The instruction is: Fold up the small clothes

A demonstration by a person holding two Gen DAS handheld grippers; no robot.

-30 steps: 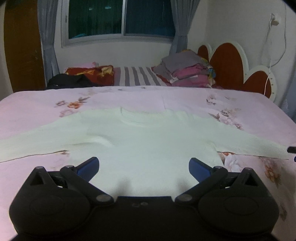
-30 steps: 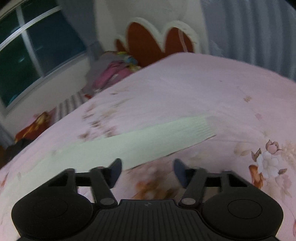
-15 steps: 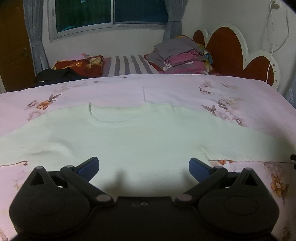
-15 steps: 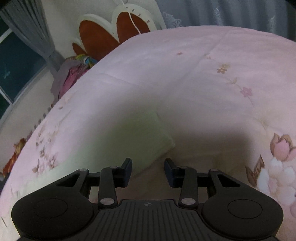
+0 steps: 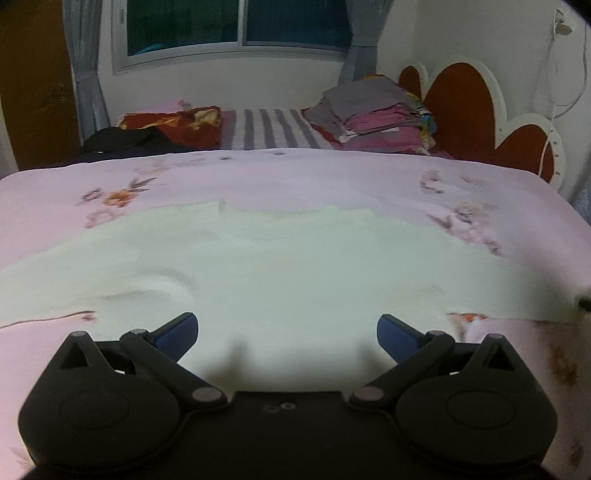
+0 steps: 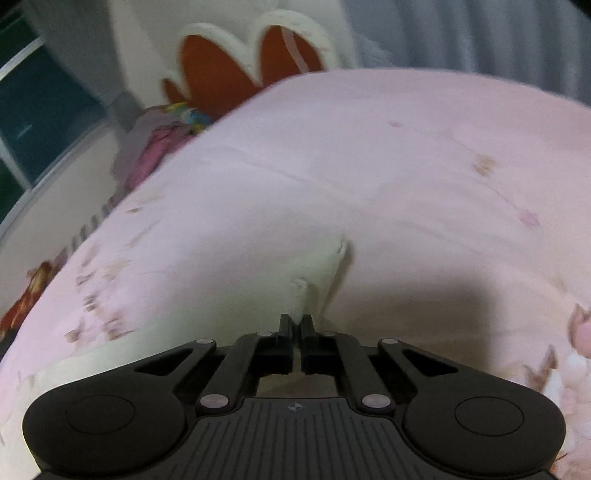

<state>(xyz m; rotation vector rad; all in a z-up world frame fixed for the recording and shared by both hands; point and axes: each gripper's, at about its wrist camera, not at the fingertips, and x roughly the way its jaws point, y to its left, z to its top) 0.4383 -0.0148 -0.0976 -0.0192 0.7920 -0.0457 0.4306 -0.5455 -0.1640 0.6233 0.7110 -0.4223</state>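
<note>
Fingers, right: the right gripper (image 6: 295, 325) has its black fingers (image 6: 284, 326) pressed together on the cuff end of the sweater's sleeve (image 6: 317, 273); the pale fabric bunches and rises in a small peak just ahead of the tips.
Fingers, left: the left gripper (image 5: 287, 330) has its blue-tipped fingers (image 5: 177, 330) spread wide, nothing between them; they hang over the lower middle of the sweater's body, and whether they touch the fabric cannot be told.
Sweater: a pale cream-white long-sleeved sweater (image 5: 295, 266) lies flat, front up, across the bed, neckline toward the far side, sleeves stretched out to left and right.
Sleeve, far end: at the right edge of the left wrist view the sleeve's tip lifts slightly, just beside a dark tip there.
Wrinkle: a shallow fold runs across the sweater near the left armpit (image 5: 147, 291).
Bed cover: a pink sheet with flower prints (image 5: 118, 197) lies under the sweater and fills most of both views.
Headboard: red-brown panels with rounded white borders (image 5: 461, 103) stand at the right of the bed.
Clothes stack: folded grey and pink garments (image 5: 373, 114) are piled at the far side near the headboard, well apart from the sweater.
Other bedding: a striped cloth (image 5: 269, 129), a red patterned cloth (image 5: 173, 123) and a black garment (image 5: 129, 142) lie along the far side.
Window: a dark window with grey curtains (image 5: 236, 26) is on the far wall.
</note>
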